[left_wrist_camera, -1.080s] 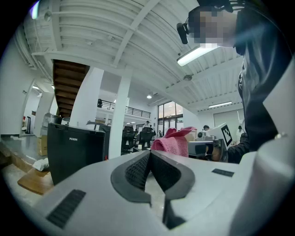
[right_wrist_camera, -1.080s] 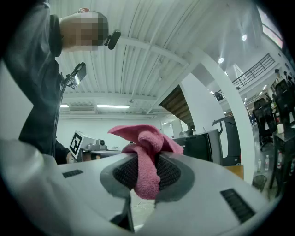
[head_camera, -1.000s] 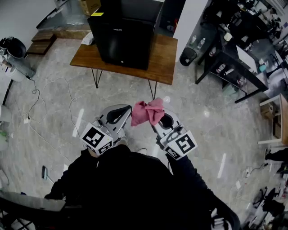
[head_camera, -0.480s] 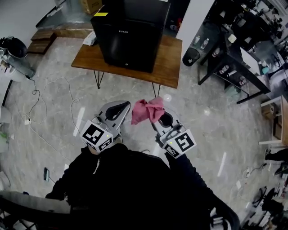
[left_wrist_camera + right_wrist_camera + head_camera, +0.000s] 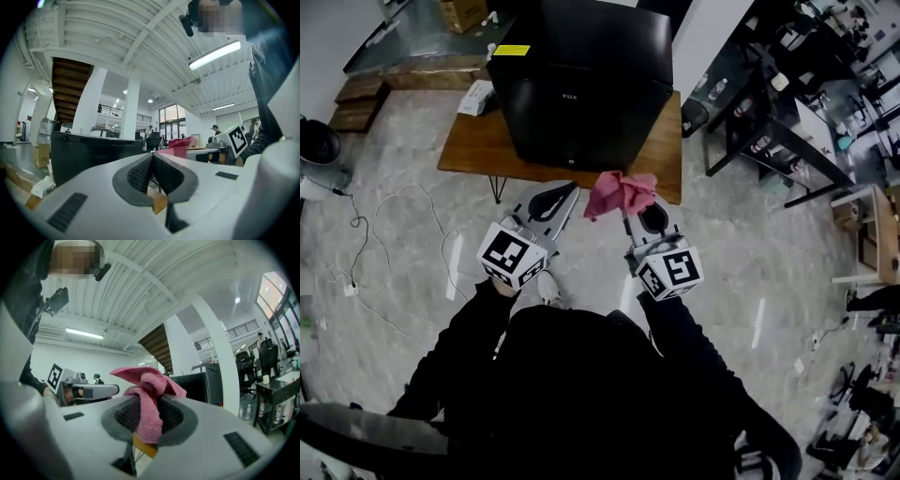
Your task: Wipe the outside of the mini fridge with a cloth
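A black mini fridge (image 5: 581,80) stands on a low wooden table (image 5: 478,145) ahead of me. Its dark body also shows in the left gripper view (image 5: 89,152) and the right gripper view (image 5: 197,383). My right gripper (image 5: 628,208) is shut on a pink cloth (image 5: 621,193), bunched above the jaws (image 5: 147,397), just short of the table's front edge. My left gripper (image 5: 561,195) is beside it, jaws shut with nothing between them (image 5: 151,174). Both grippers are apart from the fridge.
A white packet (image 5: 475,97) lies on the table left of the fridge. Cables (image 5: 389,211) run across the marble floor at the left. Dark desks with equipment (image 5: 787,103) stand at the right. A cardboard box (image 5: 461,11) sits behind the table.
Both grippers and the cloth have moved forward to the table's front edge, and the fridge now looks larger and nearer. Both jaws stayed shut.
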Tool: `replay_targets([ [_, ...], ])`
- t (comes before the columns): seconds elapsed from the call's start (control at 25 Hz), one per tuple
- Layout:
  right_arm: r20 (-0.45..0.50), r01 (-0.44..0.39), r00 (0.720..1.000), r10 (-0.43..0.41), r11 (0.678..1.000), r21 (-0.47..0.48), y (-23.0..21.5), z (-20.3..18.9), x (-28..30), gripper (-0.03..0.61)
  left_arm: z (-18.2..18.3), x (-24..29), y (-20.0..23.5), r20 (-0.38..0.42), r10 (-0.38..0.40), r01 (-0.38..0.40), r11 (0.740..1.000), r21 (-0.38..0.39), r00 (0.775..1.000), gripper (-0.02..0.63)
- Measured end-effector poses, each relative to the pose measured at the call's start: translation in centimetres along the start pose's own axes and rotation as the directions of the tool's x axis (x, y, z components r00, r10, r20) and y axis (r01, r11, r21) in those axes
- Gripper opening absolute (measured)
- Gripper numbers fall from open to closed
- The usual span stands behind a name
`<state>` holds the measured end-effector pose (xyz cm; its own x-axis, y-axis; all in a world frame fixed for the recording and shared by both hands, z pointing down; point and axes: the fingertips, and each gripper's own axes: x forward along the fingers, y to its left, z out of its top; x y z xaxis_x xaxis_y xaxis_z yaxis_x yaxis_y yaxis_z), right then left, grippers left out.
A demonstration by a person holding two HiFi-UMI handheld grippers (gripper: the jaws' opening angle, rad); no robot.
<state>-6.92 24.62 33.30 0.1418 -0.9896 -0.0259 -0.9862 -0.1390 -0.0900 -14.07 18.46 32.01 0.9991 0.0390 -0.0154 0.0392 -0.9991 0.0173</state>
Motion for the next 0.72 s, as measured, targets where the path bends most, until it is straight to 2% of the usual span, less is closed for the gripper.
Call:
replay_targets([
  [0.2,0.024,0.134,0.991,-0.132,0.987,-0.084,-3.5,0.0,9.0,0.069,0.2,3.1,7.2,0.018,-0.056,0.056,0.998,0.026,0.998,0.006],
  [0.4,0.025,0.228,0.974,-0.226,0.968,-0.102,-9.0,0.5,14.8,0.069,0.5,7.6,10.7,0.047,-0.088,0.087,0.996,0.022,0.995,0.006],
  [0.56,0.022,0.265,0.964,-0.264,0.958,-0.11,-12.5,0.0,16.9,0.069,-0.3,10.7,11.7,0.059,-0.097,0.096,0.995,0.008,0.994,0.006],
  [0.72,0.06,0.266,0.964,-0.26,0.954,-0.139,-13.4,-1.2,17.9,0.07,-2.4,12.7,12.7,0.06,-0.078,0.08,0.997,-0.024,0.995,0.006],
])
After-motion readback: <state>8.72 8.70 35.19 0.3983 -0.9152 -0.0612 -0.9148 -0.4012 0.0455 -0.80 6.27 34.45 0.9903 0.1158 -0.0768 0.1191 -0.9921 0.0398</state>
